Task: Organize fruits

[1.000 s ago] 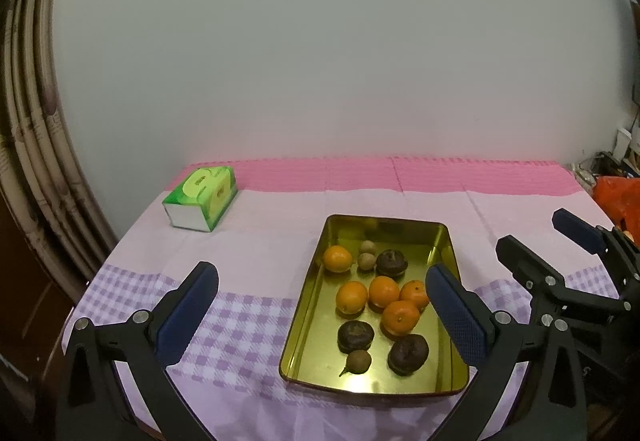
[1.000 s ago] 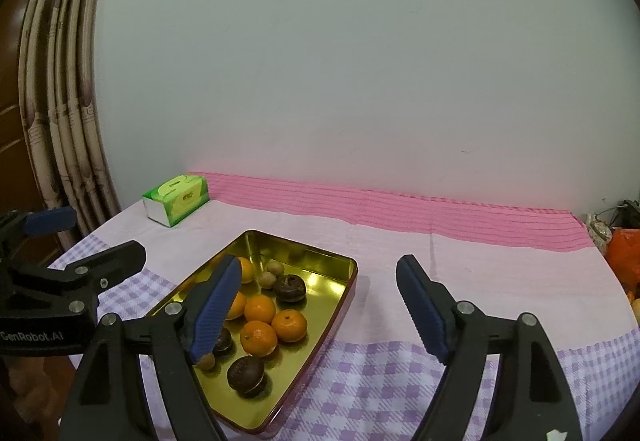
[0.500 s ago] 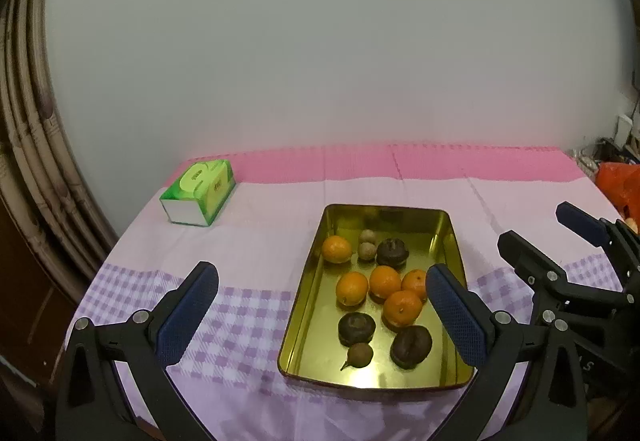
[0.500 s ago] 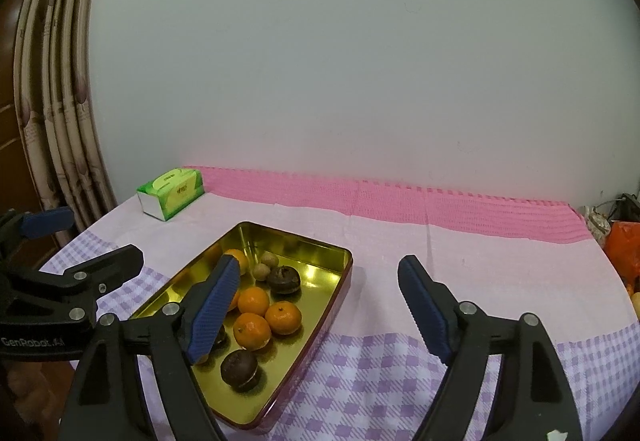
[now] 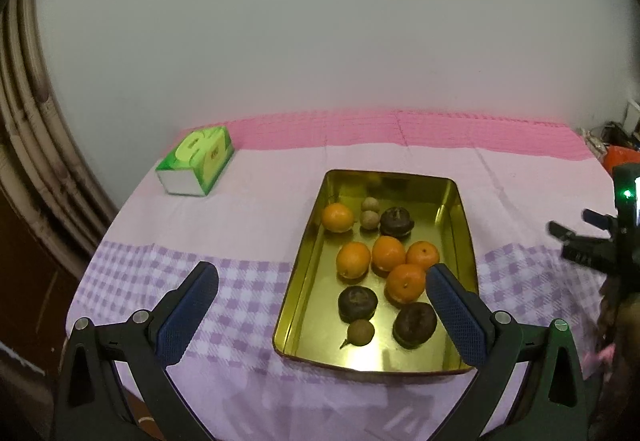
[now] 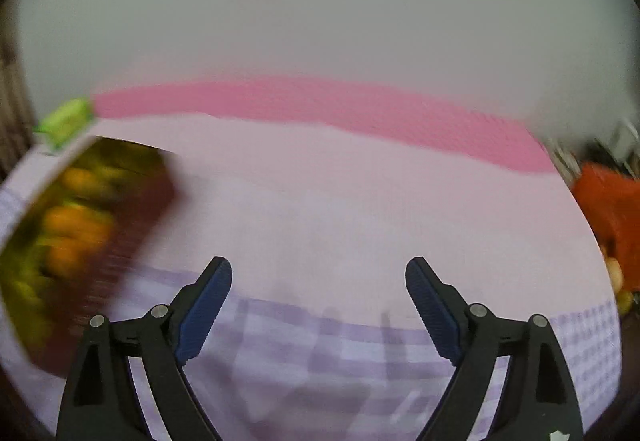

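A gold metal tray (image 5: 466, 225) sits on the pink and purple tablecloth. It holds several oranges (image 5: 353, 259), three dark brown fruits (image 5: 357, 303) and three small tan round fruits (image 5: 361, 332). My left gripper (image 5: 322, 315) is open and empty, above the near end of the tray. My right gripper (image 6: 319, 303) is open and empty over bare cloth to the right of the tray (image 6: 132, 217), which is blurred at the left of the right wrist view. The right gripper also shows at the right edge of the left wrist view (image 5: 576, 233).
A green tissue box (image 5: 197, 159) lies at the back left of the table. An orange bag (image 6: 612, 217) and some fruit sit past the table's right edge. A wall stands behind the table; a curtain (image 5: 28, 145) hangs at the left.
My right gripper has swung quickly to the right, away from the tray, and its view is blurred. My left gripper has risen a little; the tray looks lower in its view.
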The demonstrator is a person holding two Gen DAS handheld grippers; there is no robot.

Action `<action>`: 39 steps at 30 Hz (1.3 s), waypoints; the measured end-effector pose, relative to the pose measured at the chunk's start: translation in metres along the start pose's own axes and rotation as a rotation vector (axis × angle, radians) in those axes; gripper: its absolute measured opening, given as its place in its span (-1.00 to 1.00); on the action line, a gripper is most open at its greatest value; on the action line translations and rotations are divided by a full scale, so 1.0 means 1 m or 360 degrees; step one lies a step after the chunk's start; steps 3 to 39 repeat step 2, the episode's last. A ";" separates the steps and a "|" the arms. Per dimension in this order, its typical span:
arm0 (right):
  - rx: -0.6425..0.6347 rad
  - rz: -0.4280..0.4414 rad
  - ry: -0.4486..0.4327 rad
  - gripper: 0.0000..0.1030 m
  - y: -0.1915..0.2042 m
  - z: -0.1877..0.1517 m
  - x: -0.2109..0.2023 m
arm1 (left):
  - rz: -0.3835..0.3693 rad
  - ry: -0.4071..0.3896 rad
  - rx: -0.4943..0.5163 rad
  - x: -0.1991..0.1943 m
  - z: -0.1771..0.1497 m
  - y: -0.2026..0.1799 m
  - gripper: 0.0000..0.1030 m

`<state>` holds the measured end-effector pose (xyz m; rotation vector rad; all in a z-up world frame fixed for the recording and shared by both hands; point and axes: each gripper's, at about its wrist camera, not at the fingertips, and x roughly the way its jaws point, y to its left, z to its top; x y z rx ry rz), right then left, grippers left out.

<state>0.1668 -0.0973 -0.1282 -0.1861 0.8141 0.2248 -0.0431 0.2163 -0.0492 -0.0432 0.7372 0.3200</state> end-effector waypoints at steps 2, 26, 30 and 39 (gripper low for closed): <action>0.0038 -0.0089 0.0074 0.68 -0.033 0.003 0.018 | 0.0001 0.0027 -0.0016 0.000 0.001 0.000 1.00; 0.0038 -0.0089 0.0074 0.68 -0.033 0.003 0.018 | 0.0001 0.0027 -0.0016 0.000 0.001 0.000 1.00; 0.0038 -0.0089 0.0074 0.68 -0.033 0.003 0.018 | 0.0001 0.0027 -0.0016 0.000 0.001 0.000 1.00; 0.0038 -0.0089 0.0074 0.68 -0.033 0.003 0.018 | 0.0001 0.0027 -0.0016 0.000 0.001 0.000 1.00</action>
